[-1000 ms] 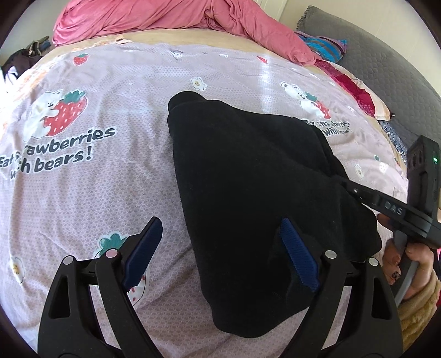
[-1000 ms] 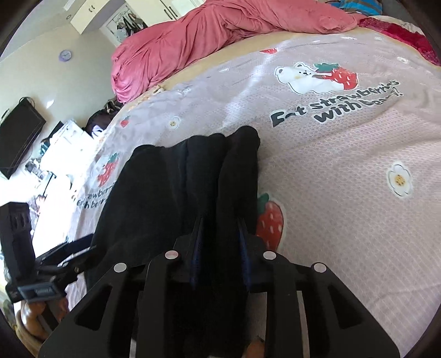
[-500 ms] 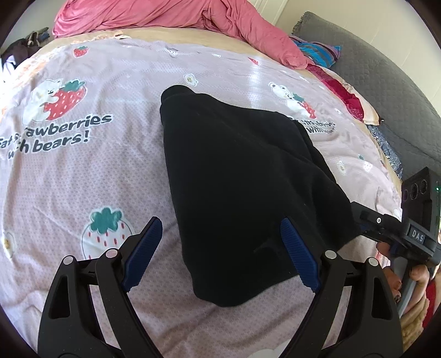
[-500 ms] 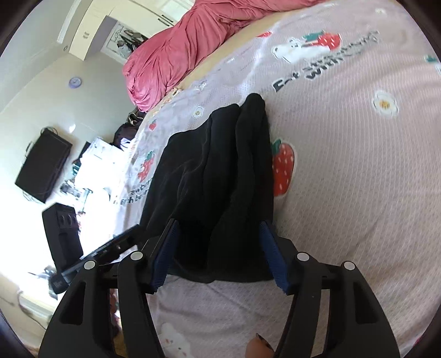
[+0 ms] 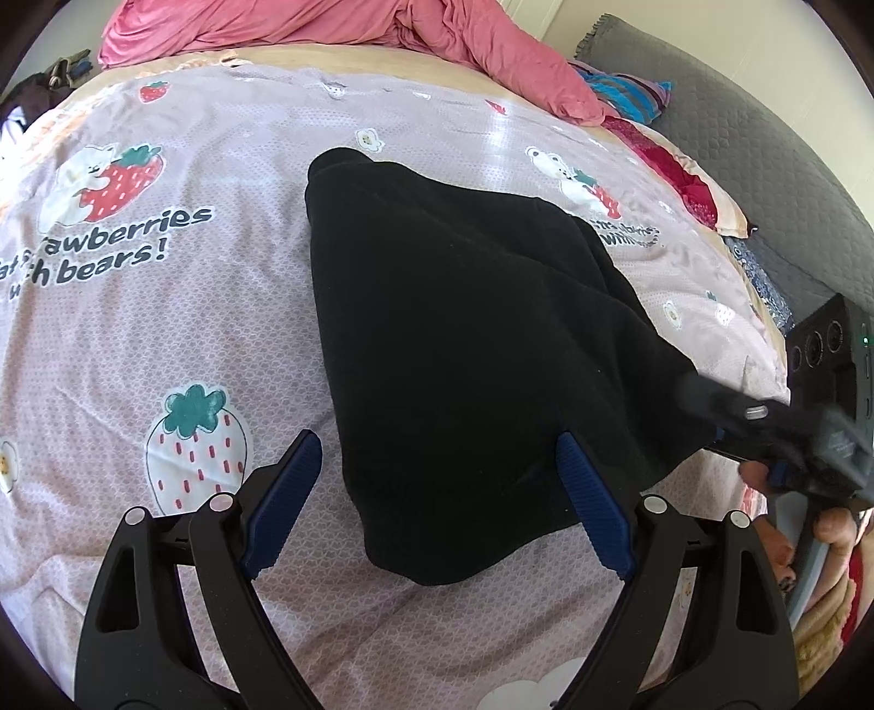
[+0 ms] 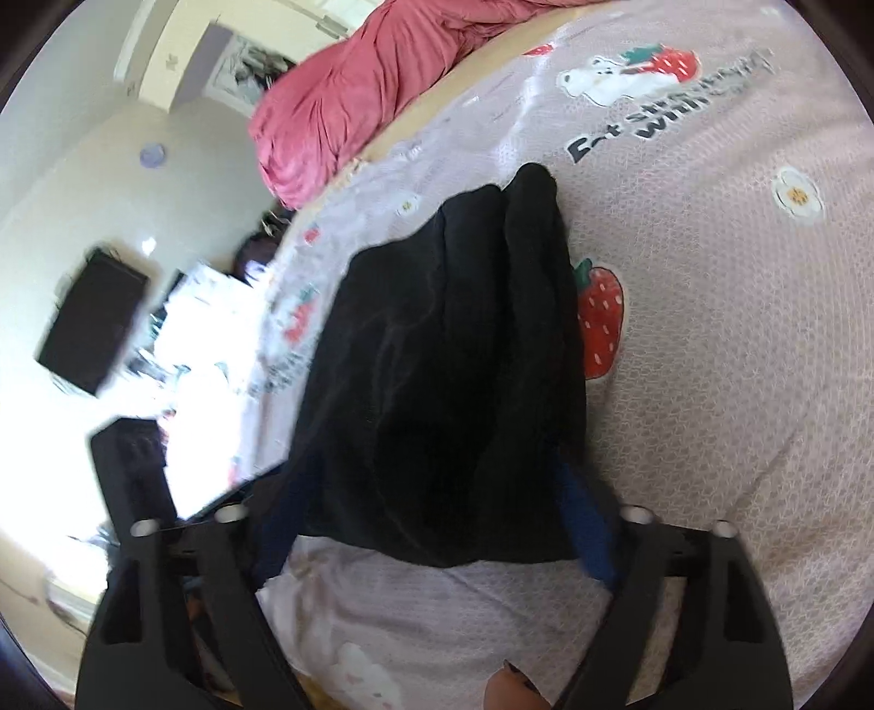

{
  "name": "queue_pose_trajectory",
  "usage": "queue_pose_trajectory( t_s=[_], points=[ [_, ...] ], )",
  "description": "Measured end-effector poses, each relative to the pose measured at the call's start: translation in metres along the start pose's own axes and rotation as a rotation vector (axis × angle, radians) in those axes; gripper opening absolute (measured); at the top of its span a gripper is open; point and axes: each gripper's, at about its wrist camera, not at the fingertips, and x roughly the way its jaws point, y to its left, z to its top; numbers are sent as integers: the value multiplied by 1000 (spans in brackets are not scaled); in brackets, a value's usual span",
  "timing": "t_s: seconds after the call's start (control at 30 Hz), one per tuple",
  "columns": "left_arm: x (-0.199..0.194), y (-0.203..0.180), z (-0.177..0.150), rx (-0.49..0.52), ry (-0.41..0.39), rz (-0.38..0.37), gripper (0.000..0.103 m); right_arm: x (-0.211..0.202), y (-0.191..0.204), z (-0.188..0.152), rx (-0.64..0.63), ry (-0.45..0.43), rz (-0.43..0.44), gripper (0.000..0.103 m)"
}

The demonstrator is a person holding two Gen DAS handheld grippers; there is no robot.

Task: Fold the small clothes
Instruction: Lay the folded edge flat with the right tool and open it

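A black garment lies folded lengthwise on the pink strawberry-print bedsheet. My left gripper hovers open above the garment's near end, with its blue pads wide apart and touching no cloth. My right gripper straddles the garment's other end. Its jaws are closing, the cloth edge lies between them, and the pads do not visibly press on it. From the left wrist, the right gripper shows blurred at the garment's right corner, in a person's hand.
A crumpled pink duvet lies along the far side of the bed. A grey quilted cover and striped cloth sit at the far right. In the right wrist view, past the bed edge, stand a black screen and cluttered white items.
My right gripper let go of the pinched fold and its jaws spread, then drew back toward the garment's edge. The garment settled flat. My left gripper stayed open and hardly moved.
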Motion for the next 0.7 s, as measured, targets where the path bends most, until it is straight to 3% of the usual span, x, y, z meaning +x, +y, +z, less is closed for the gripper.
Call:
queue_pose_trajectory(
  t_s=[0.03, 0.13, 0.2, 0.4, 0.7],
  points=[
    [0, 0, 0, 2, 1, -1, 80, 2, 4, 0, -20, 2, -20, 20],
    [-5, -2, 1, 14, -11, -9, 80, -5, 6, -3, -20, -27, 4, 17],
    [-7, -2, 0, 24, -8, -19, 80, -14, 4, -5, -16, -50, 18, 17],
    [5, -1, -9, 20, 34, -22, 80, 1, -14, -23, -35, -30, -150, 21],
    [2, -3, -12, 26, 30, -19, 80, -9, 6, -42, -128, -103, -278, 40]
  ],
)
